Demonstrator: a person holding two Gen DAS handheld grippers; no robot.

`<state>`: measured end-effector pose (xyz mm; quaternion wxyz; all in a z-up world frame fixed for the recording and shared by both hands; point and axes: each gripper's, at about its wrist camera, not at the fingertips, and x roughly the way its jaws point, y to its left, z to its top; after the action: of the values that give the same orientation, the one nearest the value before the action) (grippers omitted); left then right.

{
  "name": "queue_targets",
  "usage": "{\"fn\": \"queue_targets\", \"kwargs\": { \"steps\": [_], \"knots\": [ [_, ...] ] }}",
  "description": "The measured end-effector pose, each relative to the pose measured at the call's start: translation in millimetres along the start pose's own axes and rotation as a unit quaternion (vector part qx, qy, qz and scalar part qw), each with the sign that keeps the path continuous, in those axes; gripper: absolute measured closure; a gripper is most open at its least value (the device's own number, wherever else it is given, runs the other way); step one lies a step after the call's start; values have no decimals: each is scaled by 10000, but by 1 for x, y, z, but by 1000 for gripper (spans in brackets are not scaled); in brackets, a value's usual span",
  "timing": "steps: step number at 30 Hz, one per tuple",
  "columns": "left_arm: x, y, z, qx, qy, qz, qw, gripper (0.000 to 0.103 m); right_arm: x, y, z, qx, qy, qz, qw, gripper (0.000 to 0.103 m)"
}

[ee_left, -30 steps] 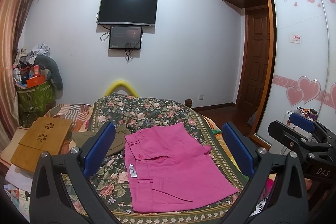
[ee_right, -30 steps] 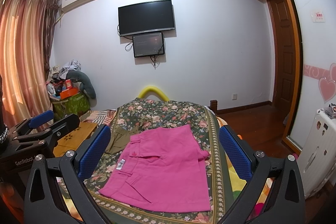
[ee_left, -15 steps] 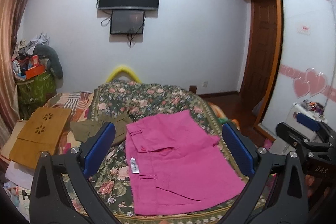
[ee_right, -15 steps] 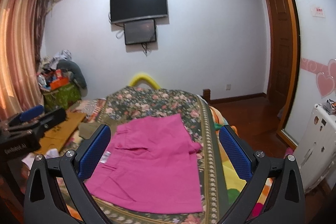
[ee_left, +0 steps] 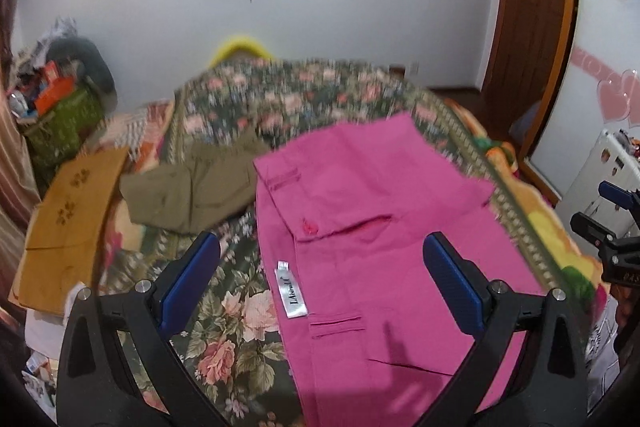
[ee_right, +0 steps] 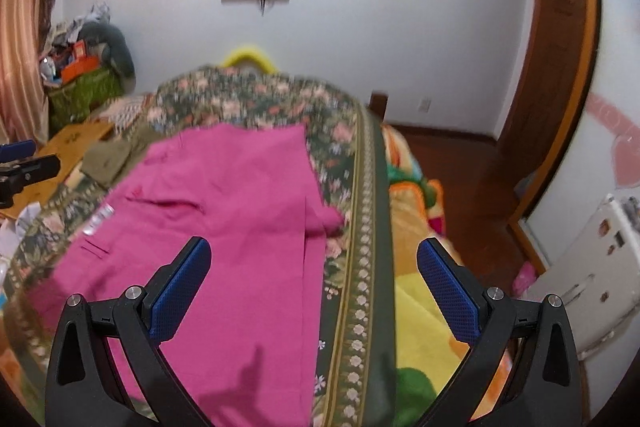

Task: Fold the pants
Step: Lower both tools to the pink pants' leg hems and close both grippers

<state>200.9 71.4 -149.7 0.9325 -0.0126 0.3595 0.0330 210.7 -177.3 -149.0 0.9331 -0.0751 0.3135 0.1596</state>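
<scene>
Pink pants [ee_left: 372,251] lie flat on the floral bed cover [ee_left: 280,99], waistband to the left with a white label [ee_left: 291,289] showing. They also show in the right wrist view [ee_right: 224,203]. My left gripper [ee_left: 320,259] is open and empty, hovering above the waistband side. My right gripper [ee_right: 312,267] is open and empty, above the pants' right edge. The right gripper shows at the left view's right edge [ee_left: 612,227]; the left gripper shows at the right view's left edge [ee_right: 24,167].
Olive-green pants [ee_left: 192,183] lie left of the pink pair. A wooden lap tray [ee_left: 68,211] sits at the bed's left side. A cluttered green box [ee_left: 60,115] stands by the wall. A white radiator [ee_right: 580,267] and a wardrobe stand right of the bed.
Both grippers have tilted down and moved closer over the bed; the pink pants now fill more of each view. Both stay open.
</scene>
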Motion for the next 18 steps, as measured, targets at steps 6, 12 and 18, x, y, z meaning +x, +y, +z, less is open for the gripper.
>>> {"fn": "queue_targets", "kwargs": {
  "steps": [6,12,18],
  "knots": [
    [53,19,-1,-21,486,20,9988,0,56,-18,3,285,611,433,9968,1],
    [100,36,-5,-107,1041,167,9944,7,95,-18,15,145,816,702,9941,5],
    [123,37,-6,-134,1352,-5,9907,34,127,-14,28,-66,916,872,9919,14]
  ]
}}
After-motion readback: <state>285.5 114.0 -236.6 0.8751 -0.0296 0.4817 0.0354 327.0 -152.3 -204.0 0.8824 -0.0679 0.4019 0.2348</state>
